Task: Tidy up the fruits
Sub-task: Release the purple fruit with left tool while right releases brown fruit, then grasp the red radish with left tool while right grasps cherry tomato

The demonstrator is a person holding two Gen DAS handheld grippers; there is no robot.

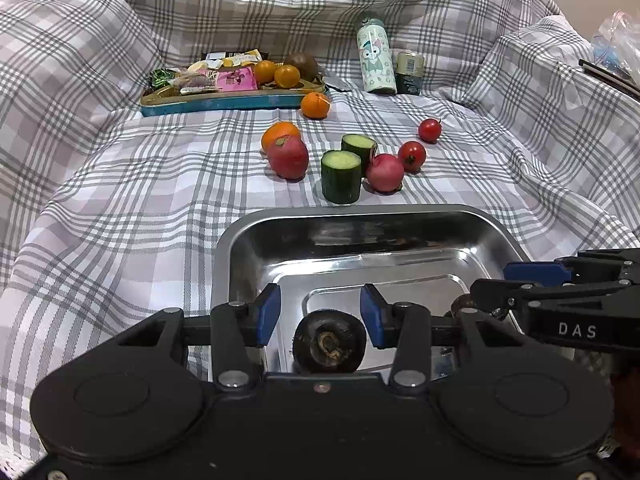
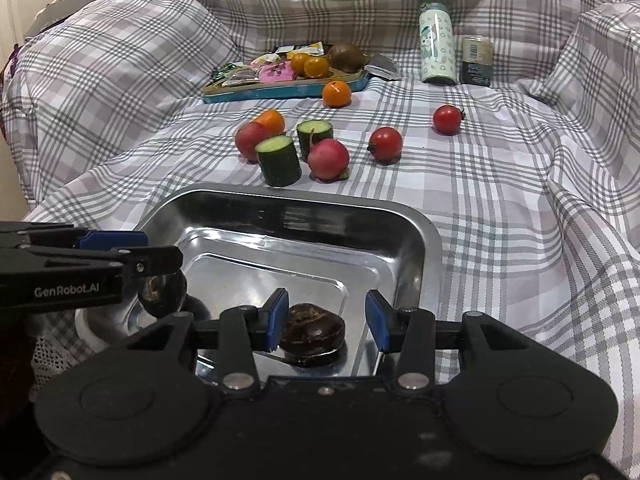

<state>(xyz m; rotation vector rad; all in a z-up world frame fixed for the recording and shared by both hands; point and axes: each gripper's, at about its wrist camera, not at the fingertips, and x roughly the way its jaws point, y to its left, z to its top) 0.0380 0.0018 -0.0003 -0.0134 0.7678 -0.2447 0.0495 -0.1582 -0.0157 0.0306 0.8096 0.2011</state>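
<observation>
Two hand-held grippers over a steel tray (image 1: 360, 210) that rests on a plaid cloth (image 1: 120, 200), seen from both wrist cameras.

(a) Left gripper (image 1: 320, 295): the fingers are released and stand apart around the first dark fruit (image 1: 329, 340), which sits at the near left part of the tray. A strip of bare tray shows between the fruit and the blue pad on the picture's left. Whether the other pad touches the fruit cannot be told.

(b) Right gripper (image 2: 327, 298): the fingers are likewise released. The second dark fruit (image 2: 312, 334) lies on the tray floor between them, close against the pad on the picture's left and clearly apart from the pad on the right. In the left wrist view this gripper reaches in from the right edge, over the near right corner of the tray.

(c) Beyond the tray's far rim, loose on the cloth:
- two upright cucumber pieces (image 1: 341, 176) (image 1: 359, 146)
- two pink-red round fruits (image 1: 289, 157) (image 1: 385, 172), the second just beside the cucumber pieces
- two small tomatoes (image 1: 412, 155) (image 1: 429, 130)
- two oranges (image 1: 280, 133) (image 1: 315, 105), the first touching a pink-red fruit, the second just in front of the blue tin

(d) Background: a shallow blue tin (image 1: 224, 102) holding snack packets, two more small oranges and a brown fruit. To its right stand a patterned bottle (image 1: 374, 60) and a small can (image 1: 408, 72), side by side.
</observation>
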